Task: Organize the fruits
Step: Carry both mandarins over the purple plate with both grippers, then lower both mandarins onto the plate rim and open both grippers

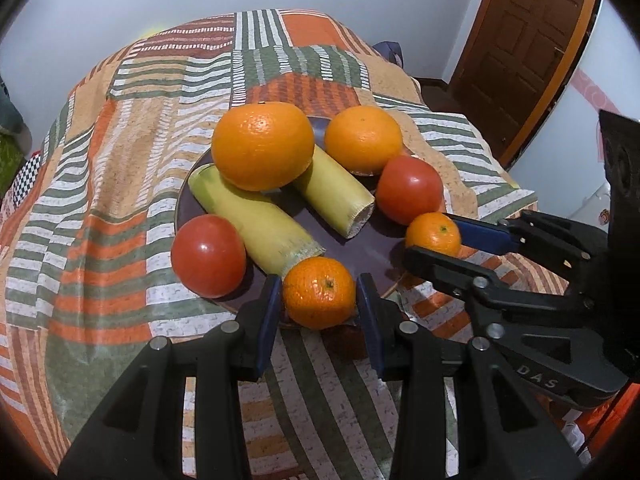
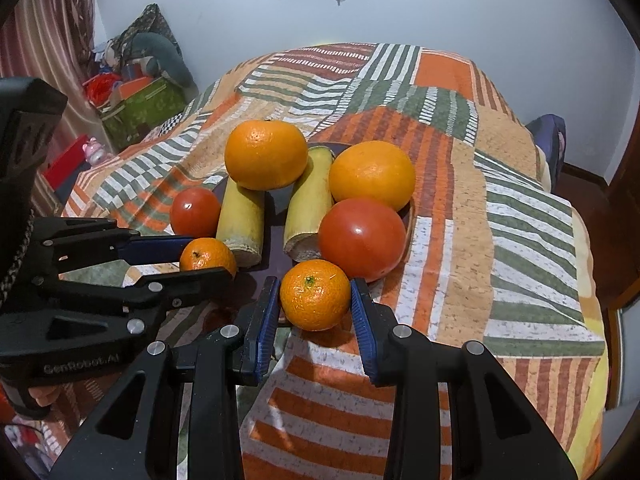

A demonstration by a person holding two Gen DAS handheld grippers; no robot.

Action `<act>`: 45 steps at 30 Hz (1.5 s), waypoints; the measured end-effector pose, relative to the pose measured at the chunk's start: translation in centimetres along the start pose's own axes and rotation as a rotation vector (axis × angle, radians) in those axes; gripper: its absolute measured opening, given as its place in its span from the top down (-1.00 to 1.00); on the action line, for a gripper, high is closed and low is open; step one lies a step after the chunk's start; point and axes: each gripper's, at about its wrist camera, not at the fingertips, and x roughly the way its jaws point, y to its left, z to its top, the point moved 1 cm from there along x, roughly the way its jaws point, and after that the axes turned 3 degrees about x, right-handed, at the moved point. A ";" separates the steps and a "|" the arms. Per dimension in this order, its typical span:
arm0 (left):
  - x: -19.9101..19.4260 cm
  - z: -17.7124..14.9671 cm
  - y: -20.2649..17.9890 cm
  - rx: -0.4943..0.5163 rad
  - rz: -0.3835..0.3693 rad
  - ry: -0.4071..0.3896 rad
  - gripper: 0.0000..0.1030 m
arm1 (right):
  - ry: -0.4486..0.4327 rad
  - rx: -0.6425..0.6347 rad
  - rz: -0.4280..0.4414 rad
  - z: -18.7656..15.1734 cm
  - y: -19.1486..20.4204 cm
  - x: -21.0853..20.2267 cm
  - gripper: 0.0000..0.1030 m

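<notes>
- Two small mandarins sit at the near rim of the dark plate (image 1: 360,248). The left mandarin (image 1: 319,293) is between the blue pads of the left gripper (image 1: 318,312); the right mandarin (image 2: 314,294) is between those of the right gripper (image 2: 314,312).
- Fingers on both sides are closed in narrow, pads against the peel; we read each as gripping its fruit.
- Both fruits look to be resting at the rim, not clearly lifted.
- Rest of the plate: two big oranges, one (image 1: 263,146) stacked on two yellow-green cut stalks (image 1: 256,220), and two tomatoes (image 1: 208,255), all crowded and touching.
- Step in hand, we judge: paired pick of the mandarins.
- Next move calls for a straight lift clear of the tomatoes and stalk ends; the stacked orange could roll.
- Plate rests on a patterned cloth (image 1: 120,200) over the bench.
- Writing: "GenRobot.AI" on the left gripper's body in the right wrist view; "DAS" on the right gripper's in the left.
</notes>
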 end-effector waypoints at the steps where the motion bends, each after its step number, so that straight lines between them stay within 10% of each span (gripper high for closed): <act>1: 0.1 0.0 0.0 0.001 0.000 0.002 0.27 | 0.002 -0.003 0.002 0.1 0.1 0.2 0.37; 11: 0.0 -0.1 0.3 -0.009 -0.015 0.008 0.26 | 0.008 -0.003 0.030 -0.3 0.1 0.4 0.37; 16: -1.1 -0.2 0.9 -0.017 -0.002 -0.016 -0.07 | 0.013 -0.019 0.037 -0.3 0.7 0.7 0.37; 45: -2.7 -2.4 1.5 -0.024 0.016 0.014 -0.07 | 0.038 -0.006 0.061 -1.7 1.6 -0.8 0.11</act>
